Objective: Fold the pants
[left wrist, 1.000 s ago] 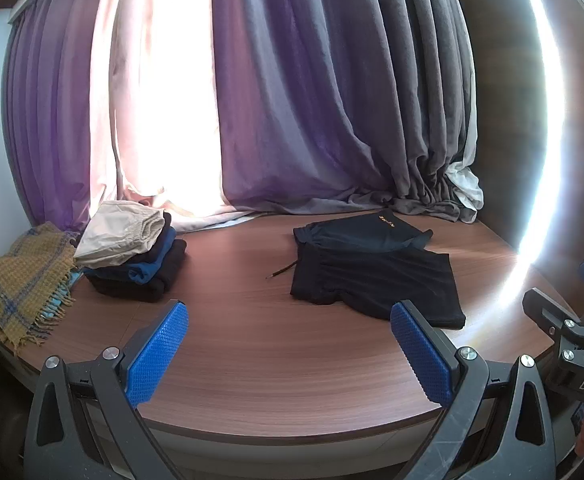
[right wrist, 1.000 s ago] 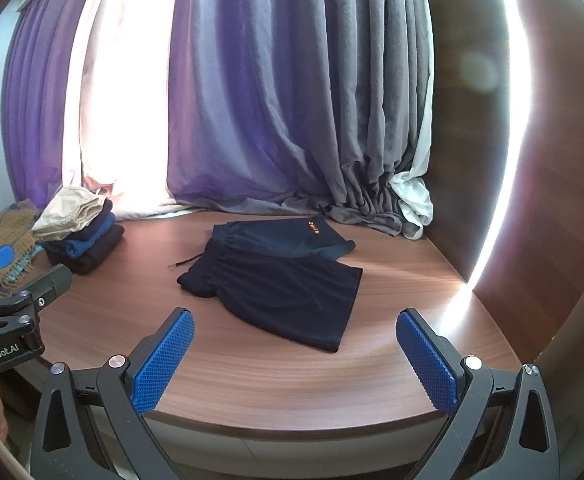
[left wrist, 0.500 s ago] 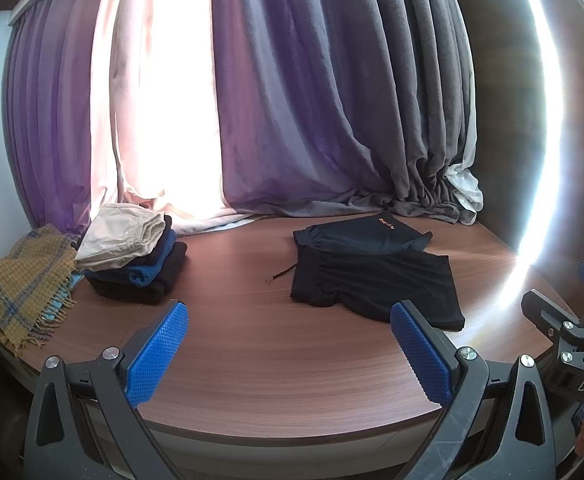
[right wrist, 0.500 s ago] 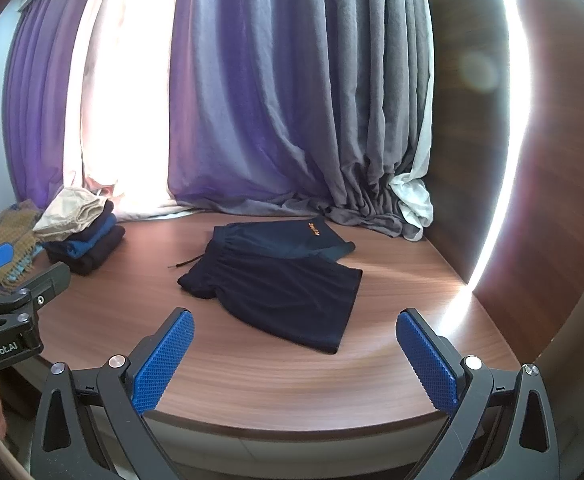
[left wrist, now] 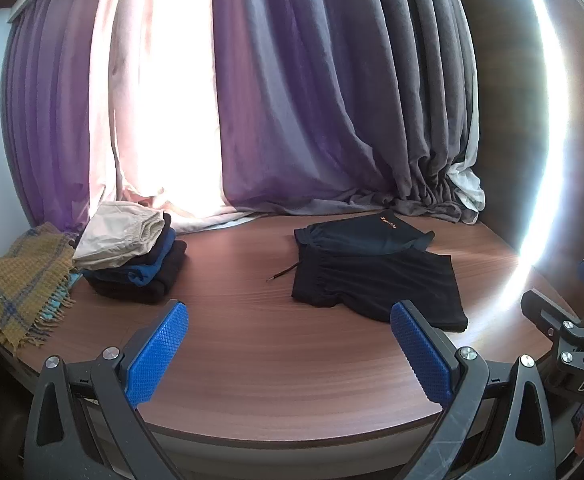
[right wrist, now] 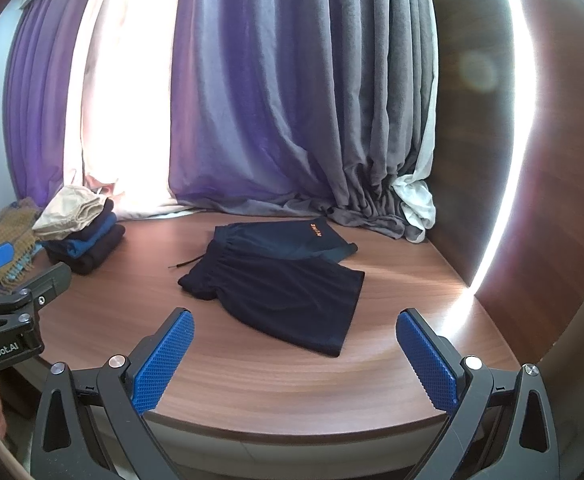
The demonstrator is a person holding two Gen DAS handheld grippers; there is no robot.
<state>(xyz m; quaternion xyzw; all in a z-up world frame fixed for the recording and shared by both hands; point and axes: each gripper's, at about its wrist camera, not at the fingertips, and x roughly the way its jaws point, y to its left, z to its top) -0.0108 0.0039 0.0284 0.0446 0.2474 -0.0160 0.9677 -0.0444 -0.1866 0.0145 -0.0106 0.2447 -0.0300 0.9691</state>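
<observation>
Both hand-held grippers, left, right, wide apart, holding nothing

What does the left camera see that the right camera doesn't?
Only the left view shows the right gripper at its edge, and more of the yellow plaid blanket. Only the right view shows the left gripper and more of the wooden wall. Both show the dark shorts, the stack of folded clothes, the curtains and the table.
</observation>
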